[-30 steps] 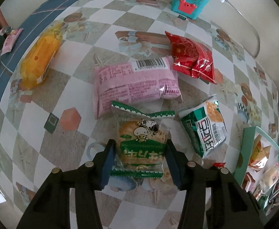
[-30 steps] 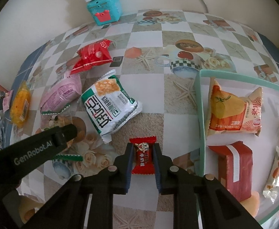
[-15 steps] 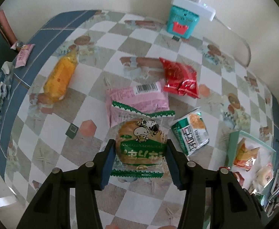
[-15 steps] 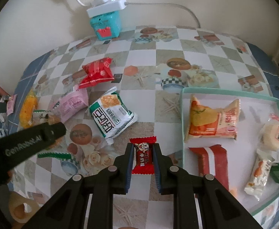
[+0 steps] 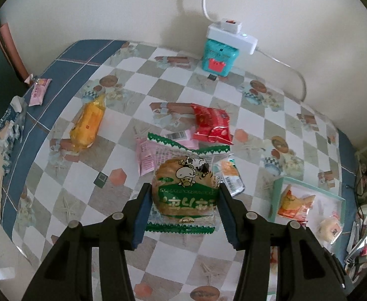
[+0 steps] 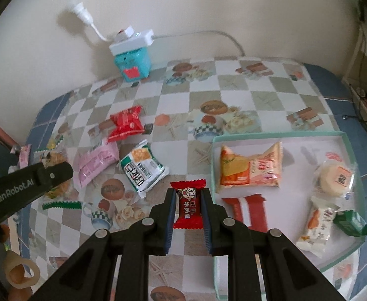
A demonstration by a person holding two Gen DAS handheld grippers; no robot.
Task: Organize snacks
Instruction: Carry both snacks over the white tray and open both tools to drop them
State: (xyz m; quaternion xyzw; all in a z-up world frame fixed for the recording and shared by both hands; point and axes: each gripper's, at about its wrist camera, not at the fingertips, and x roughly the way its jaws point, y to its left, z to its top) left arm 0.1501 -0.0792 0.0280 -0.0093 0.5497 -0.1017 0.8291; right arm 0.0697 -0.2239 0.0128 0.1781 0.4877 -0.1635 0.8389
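Both grippers loaded above the surface [image 5: 208, 105]

Left wrist: left gripper [image 5: 184, 200] clamps the green bun packet [image 5: 186, 188] — lifted clear. Right wrist: right gripper [image 6: 189, 207] pinches the red candy [image 6: 188, 207] beside the mint tray [image 6: 278, 135] — snacks inside.

Each fisheye camera sat behind its black two-finger tongs, looking steeply down along them at the chequered tablecloth [image 5: 173, 80] from well above. Both views shared the teal cube-shaped box [image 5: 219, 57] [image 6: 132, 66] ahead and the shallow green-rimmed tray [image 5: 308, 188] [image 6: 278, 135] to the right.
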